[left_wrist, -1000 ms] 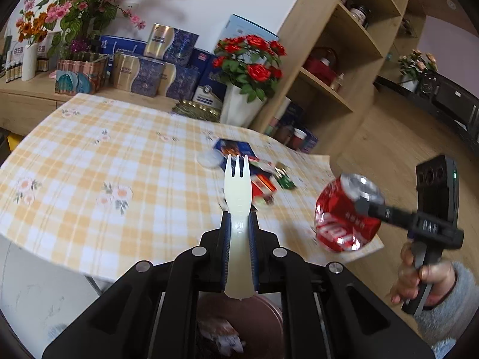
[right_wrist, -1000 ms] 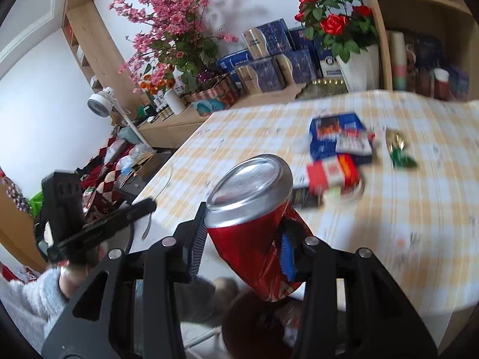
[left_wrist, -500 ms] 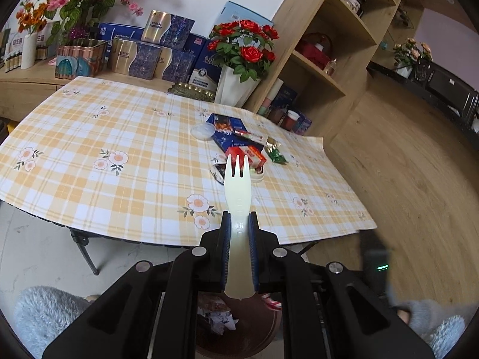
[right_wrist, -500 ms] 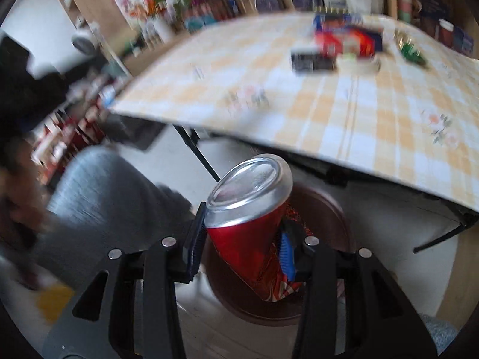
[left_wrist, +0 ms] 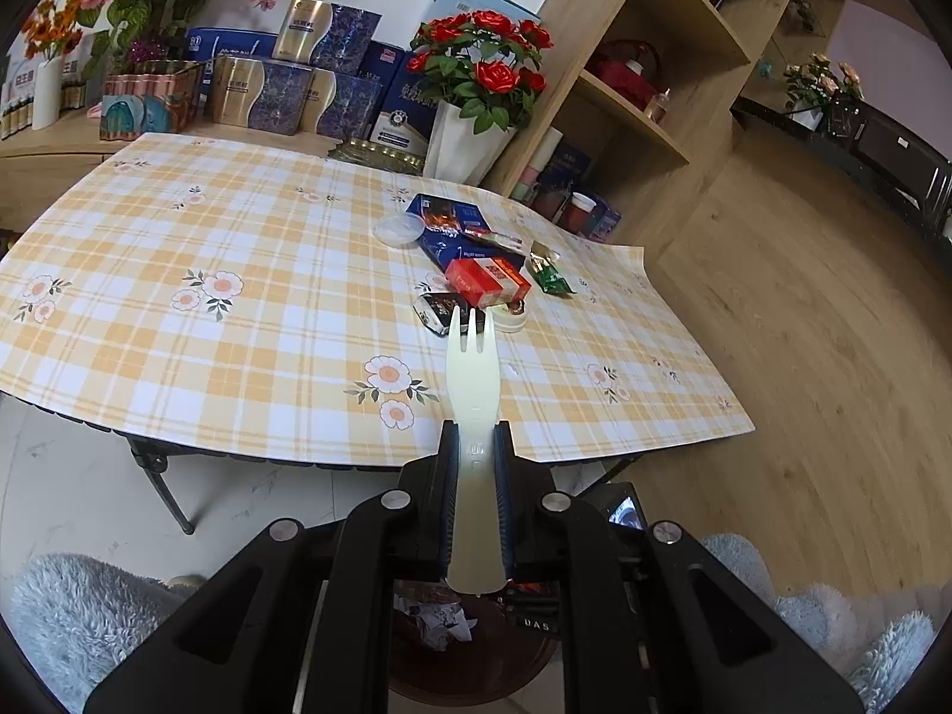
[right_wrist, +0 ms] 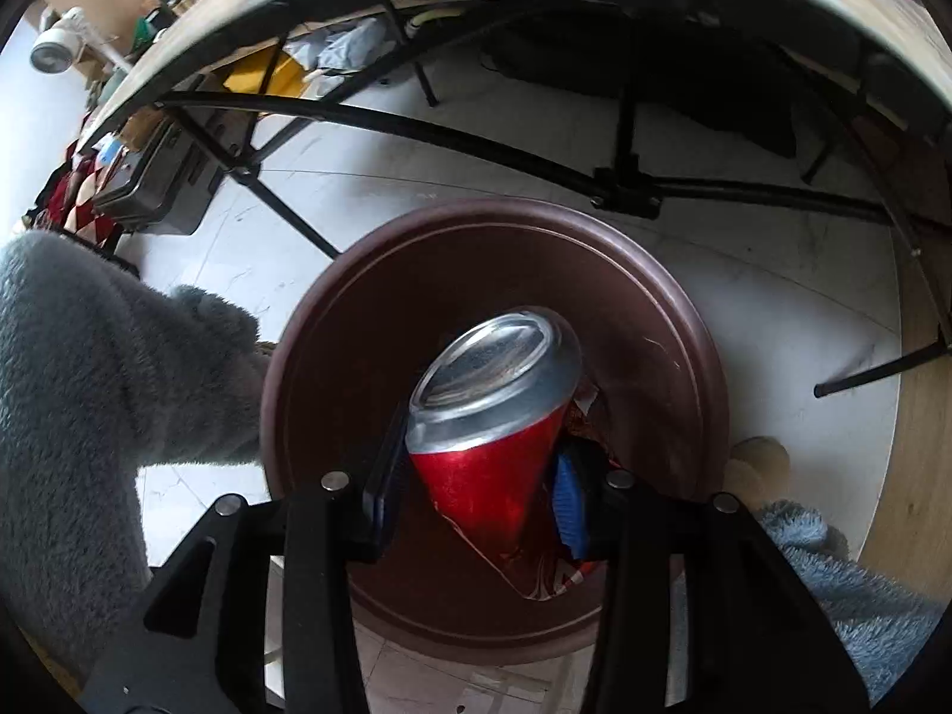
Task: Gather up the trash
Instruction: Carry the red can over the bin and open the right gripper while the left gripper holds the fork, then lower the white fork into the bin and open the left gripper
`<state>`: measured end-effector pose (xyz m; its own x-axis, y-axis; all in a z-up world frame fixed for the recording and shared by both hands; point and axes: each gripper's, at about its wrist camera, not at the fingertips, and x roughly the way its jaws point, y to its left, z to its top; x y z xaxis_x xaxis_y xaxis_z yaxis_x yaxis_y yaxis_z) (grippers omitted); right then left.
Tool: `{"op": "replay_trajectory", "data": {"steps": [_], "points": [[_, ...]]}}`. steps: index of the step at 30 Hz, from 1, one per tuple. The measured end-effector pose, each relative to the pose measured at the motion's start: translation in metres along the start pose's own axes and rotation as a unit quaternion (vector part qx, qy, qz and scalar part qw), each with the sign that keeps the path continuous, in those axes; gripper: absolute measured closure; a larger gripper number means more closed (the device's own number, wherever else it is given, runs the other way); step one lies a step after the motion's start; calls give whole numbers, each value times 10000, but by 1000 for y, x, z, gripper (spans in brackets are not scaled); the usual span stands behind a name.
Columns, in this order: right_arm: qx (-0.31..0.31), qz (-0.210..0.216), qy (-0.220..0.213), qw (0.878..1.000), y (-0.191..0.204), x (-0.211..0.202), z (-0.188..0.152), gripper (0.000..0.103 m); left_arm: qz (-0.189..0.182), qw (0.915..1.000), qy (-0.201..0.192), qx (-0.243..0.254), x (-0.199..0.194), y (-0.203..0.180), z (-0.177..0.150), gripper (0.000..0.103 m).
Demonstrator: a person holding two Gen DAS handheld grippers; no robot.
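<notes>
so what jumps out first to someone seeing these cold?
In the right wrist view, the crushed red can clamped in the right gripper fills the centre, held over the mouth of the brown trash bin on the floor. In the left wrist view, a pale plastic fork stands tines forward in the left gripper, with a cluster of wrappers and a red box on the checked tablecloth beyond.

Left tool (left_wrist: 476, 446) clamped on pale plastic fork (left_wrist: 473, 410), tines up. Below it, brown bin (left_wrist: 476, 654) with crumpled paper. Wrappers, red box (left_wrist: 487, 281) on checkered tabletop (left_wrist: 208, 297) ahead.
</notes>
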<state>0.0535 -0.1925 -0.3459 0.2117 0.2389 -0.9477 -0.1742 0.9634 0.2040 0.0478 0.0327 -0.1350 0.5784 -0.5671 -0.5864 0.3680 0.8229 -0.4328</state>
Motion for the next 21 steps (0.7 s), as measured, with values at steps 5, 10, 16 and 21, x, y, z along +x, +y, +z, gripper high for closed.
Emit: {"op": "replay_trajectory", "data": {"steps": [5, 10, 16, 21], "points": [[74, -85, 15, 9999, -5, 3, 4, 51, -7, 10000, 7, -2, 1, 0, 0, 91], [112, 17, -369, 9993, -4, -12, 8, 12, -29, 10000, 21, 21, 2, -1, -2, 91], [247, 294, -964, 9946, -7, -55, 8, 6, -65, 9998, 98, 151, 6, -2, -6, 91], [61, 184, -1851, 9825, -6, -114, 3, 6, -114, 9991, 249, 330, 17, -1, -14, 91]]}}
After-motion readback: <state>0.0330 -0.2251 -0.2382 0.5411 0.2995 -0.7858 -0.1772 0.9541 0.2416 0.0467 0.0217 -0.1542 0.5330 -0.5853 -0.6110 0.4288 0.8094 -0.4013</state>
